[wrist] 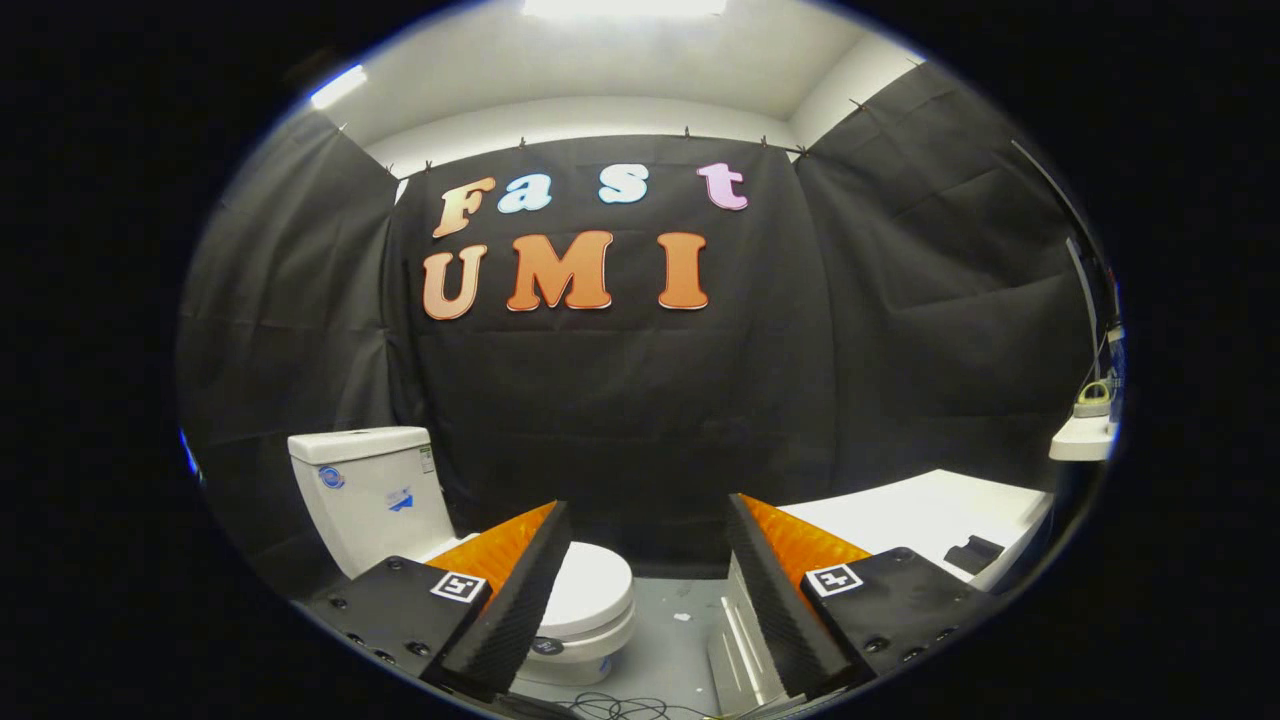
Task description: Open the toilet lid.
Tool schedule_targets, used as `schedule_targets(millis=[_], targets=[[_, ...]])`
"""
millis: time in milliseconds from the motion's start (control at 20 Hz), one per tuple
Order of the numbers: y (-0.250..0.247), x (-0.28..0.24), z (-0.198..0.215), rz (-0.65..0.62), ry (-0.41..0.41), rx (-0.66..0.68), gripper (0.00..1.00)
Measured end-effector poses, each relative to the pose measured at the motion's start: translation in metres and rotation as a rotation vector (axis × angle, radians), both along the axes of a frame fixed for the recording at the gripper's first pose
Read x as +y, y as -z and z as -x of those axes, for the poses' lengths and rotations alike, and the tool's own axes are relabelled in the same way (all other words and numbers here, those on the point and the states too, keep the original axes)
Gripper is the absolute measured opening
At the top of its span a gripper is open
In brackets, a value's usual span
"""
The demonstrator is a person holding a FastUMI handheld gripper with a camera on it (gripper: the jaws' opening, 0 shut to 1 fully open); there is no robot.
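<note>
**Hovering above a closed toilet, claw held wide**

Spreading well apart, the gripper [645, 560] holds nothing; its two fingers [515, 595] are wedge-shaped, with ribbed inner faces and flat blocks behind them that each carry a small square printed marker. Below and between them lies a pale grey floor [670, 640], smooth and matte, with a tangle of thin dark cable [620, 708] at the near edge and a strip of bright metal [735, 650] beside the right finger.

Just ahead of the left finger sits the toilet [590, 600], glossy white ceramic with a rounded bowl. Its lid [592, 585] is down, a smooth oval lying flat on the seat, partly hidden behind the left finger. The boxy tank [370, 490] rises behind it, further left, with a flat cap and a couple of small stickers on its front.

Beyond the right finger stretches a flat white tabletop [930, 515] with a small dark object [972, 553] on it. Further right, a small white shelf [1082, 438] holds something I cannot make out.

Black cloth [620, 400], creased and pinned along its top, forms the wall behind everything, under a white ceiling with a bright light panel [622, 6].
</note>
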State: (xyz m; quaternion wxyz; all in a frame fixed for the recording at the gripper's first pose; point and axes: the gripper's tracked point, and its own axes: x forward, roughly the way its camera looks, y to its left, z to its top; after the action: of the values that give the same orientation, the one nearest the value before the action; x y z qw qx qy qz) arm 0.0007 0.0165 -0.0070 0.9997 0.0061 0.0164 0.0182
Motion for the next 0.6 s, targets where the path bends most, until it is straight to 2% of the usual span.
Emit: schedule_targets(millis=[300,600], targets=[[0.005,0.005,0.001,0.018,-0.020,0.023,1.00],[-0.004,-0.004,-0.012,0.000,0.025,0.000,1.00]])
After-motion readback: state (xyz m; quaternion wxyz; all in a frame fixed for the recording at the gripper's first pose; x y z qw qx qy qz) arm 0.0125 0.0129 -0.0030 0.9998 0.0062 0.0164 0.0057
